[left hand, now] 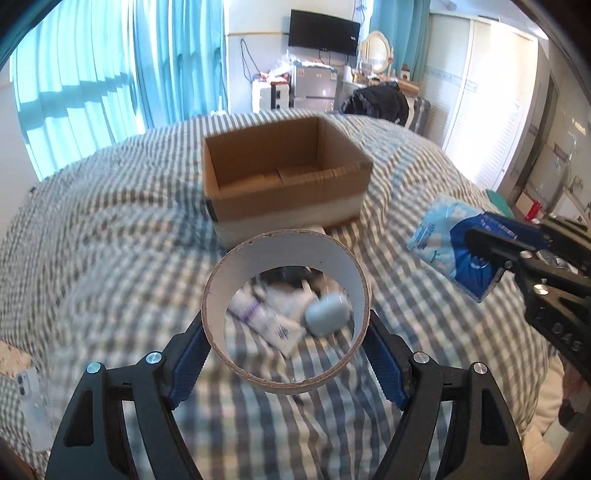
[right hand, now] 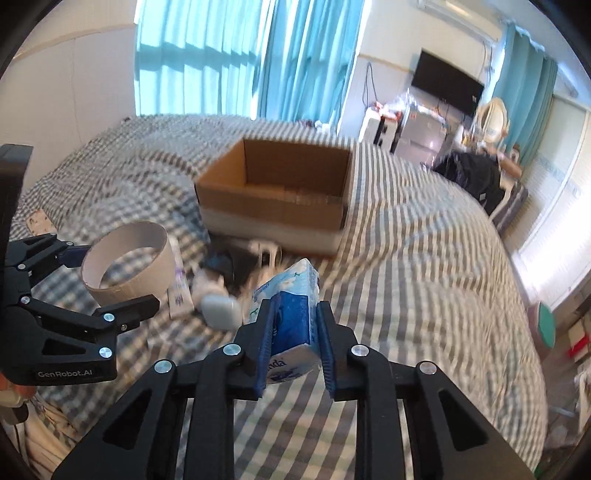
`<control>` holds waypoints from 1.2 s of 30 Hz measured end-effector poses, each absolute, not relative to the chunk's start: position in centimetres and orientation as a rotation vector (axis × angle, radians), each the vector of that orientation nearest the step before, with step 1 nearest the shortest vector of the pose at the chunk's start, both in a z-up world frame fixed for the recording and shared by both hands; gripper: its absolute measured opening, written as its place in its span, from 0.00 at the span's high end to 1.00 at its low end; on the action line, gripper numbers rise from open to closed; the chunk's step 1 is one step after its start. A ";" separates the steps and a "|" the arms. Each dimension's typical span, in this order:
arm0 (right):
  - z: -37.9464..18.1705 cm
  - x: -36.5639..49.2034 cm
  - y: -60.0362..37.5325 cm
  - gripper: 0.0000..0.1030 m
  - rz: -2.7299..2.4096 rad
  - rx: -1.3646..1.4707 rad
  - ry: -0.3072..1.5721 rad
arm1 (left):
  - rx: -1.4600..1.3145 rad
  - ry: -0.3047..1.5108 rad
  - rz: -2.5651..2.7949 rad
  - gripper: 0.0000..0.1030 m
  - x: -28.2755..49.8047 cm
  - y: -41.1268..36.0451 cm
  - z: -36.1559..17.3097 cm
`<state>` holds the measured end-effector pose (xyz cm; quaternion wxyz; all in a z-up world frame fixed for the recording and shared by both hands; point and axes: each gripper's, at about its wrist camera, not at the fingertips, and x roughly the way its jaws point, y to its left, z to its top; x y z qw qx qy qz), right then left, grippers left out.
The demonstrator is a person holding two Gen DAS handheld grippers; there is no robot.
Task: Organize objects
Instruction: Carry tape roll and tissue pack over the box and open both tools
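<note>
Tissue pack (right hand: 295, 314) lengthwise in clamped right tool (right hand: 293, 347); left tool (left hand: 286, 347) clamped across tape core (left hand: 286, 314).

Bedroom, daylight through teal curtains (left hand: 110, 74) over a big window. Bed (left hand: 110, 221) with grey-white checked cover. Far white wall: black TV (left hand: 324, 32), small fridge (left hand: 314, 83), oval mirror (left hand: 376, 50). White wardrobe (left hand: 476, 92) on right.
</note>
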<state>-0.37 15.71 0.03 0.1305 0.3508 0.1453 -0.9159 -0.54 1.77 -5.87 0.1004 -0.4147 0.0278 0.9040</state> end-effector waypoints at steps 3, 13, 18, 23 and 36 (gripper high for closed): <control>2.9 -1.5 14.9 0.78 -2.669 0.925 0.441 | -1.167 0.101 2.727 0.22 -2.4 1.3 -3.4; 10.4 -10.3 12.1 0.78 -2.679 0.723 0.435 | -1.021 0.246 2.877 0.22 -12.9 -0.1 2.5; 10.0 -18.1 10.3 0.78 -2.687 0.756 0.417 | -1.076 0.190 2.832 0.22 -20.1 -0.5 1.5; 5.8 -25.8 9.6 0.78 -2.704 0.880 0.376 | -1.112 0.268 2.766 0.22 -25.6 0.7 -1.9; -4.1 -31.8 11.6 0.78 -2.604 1.110 0.280 | -1.223 0.296 2.622 0.21 -29.8 3.2 -9.4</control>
